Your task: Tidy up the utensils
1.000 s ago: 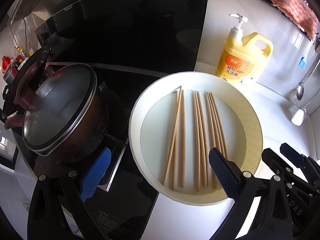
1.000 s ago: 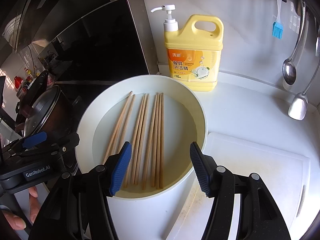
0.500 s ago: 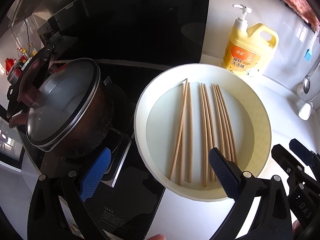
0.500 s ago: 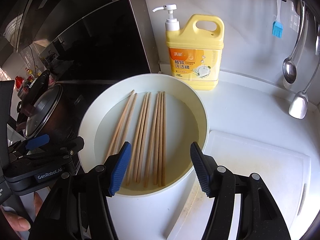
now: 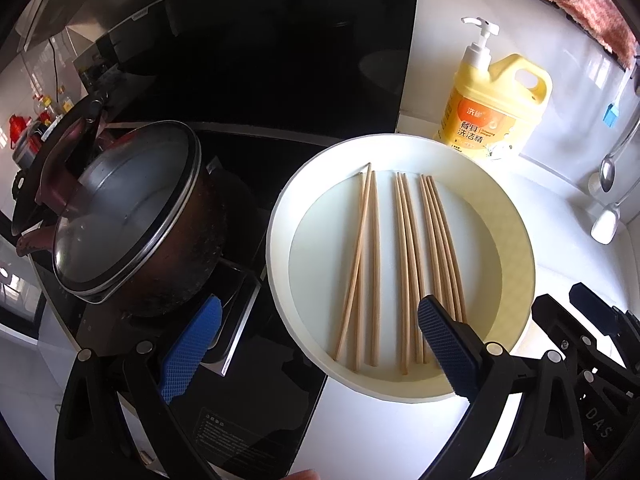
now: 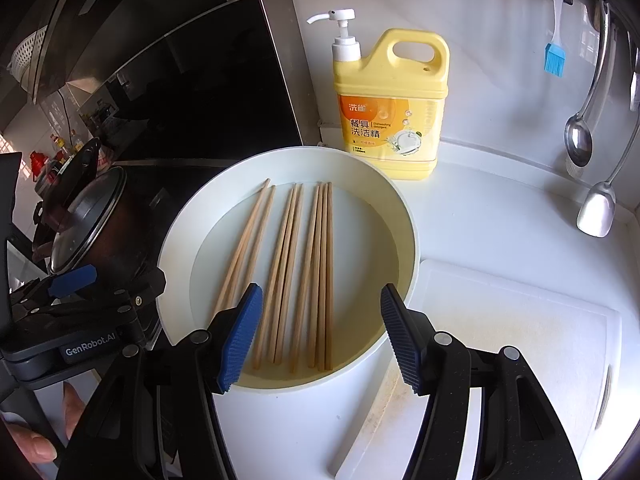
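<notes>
Hovering released over the chopsticks (image 6: 294, 272), right tool (image 6: 320, 336) faces the "GenRobot.AI"-marked, equally released left tool (image 5: 316, 348).

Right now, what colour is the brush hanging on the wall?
Blue bristles on a white handle; the brush shows best in the right wrist view.

Ahead of my right gripper (image 6: 320, 332), just past the basin, I read "餐具洗洁精" on the yellow detergent jug (image 6: 390, 108), with small "Dishwashing detergent" beside it. To its left, the left gripper (image 6: 72, 312) body reads "GenRobot.AI". In the left wrist view, the neighbouring gripper's body shows "DAS".
</notes>
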